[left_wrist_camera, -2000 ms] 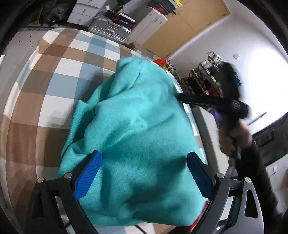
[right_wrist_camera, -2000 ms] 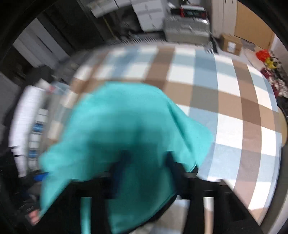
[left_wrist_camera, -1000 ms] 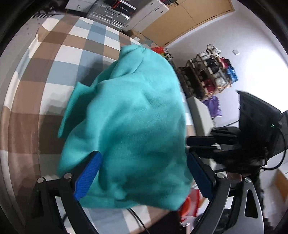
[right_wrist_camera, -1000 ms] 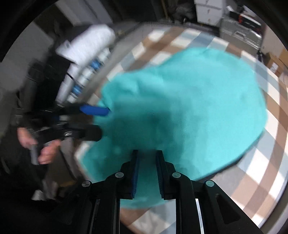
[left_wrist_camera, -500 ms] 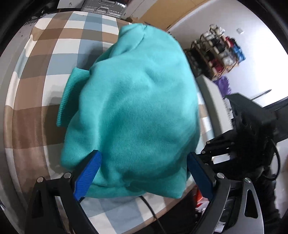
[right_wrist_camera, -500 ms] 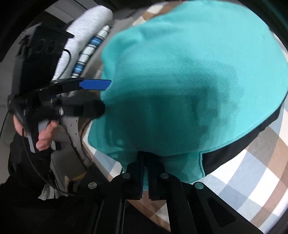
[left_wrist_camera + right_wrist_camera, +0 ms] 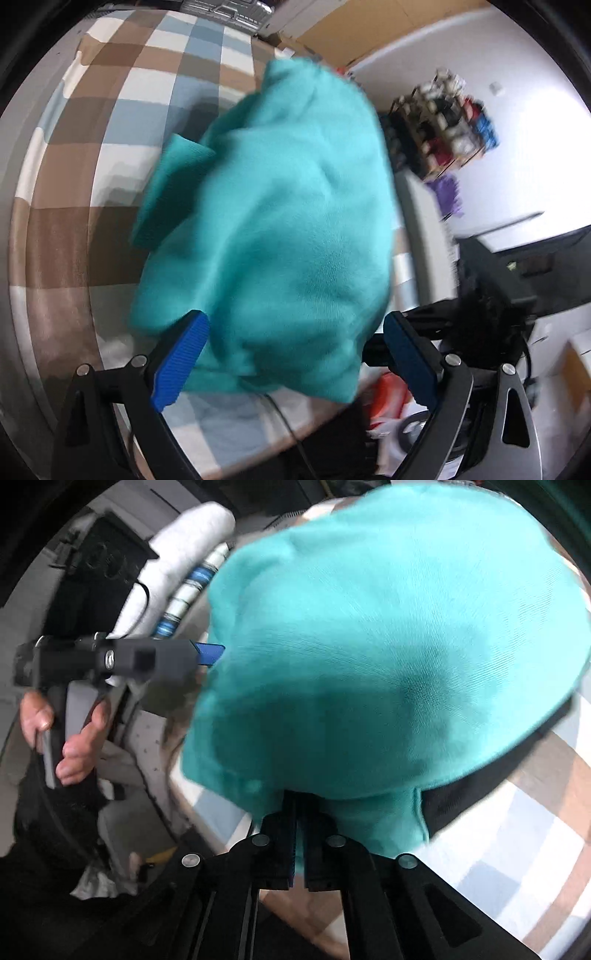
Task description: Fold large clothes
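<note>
A large teal sweatshirt [image 7: 280, 229] lies bunched in a heap on the checked brown, blue and white cloth [image 7: 74, 206] near its front edge. My left gripper [image 7: 293, 354] stands open, its blue pads [image 7: 181, 362] on either side of the heap's near part, not pressing it. In the right wrist view the sweatshirt [image 7: 388, 646] fills the frame, and my right gripper [image 7: 299, 805] is shut on its near edge, with fabric draped over the fingertips. The left gripper [image 7: 212, 653] shows there from the side, held by a hand [image 7: 55, 738].
A shoe rack [image 7: 443, 129] and a purple bag [image 7: 447, 192] stand by the white wall at the right. Boxes and cases [image 7: 229, 7] sit beyond the far edge. Folded white and striped clothes [image 7: 184, 565] lie at the left. Red items [image 7: 388, 398] are below the near edge.
My right gripper's jaws came together on the sweatshirt's near edge and it sank closer to the cloth. The left gripper stayed open and hardly moved.
</note>
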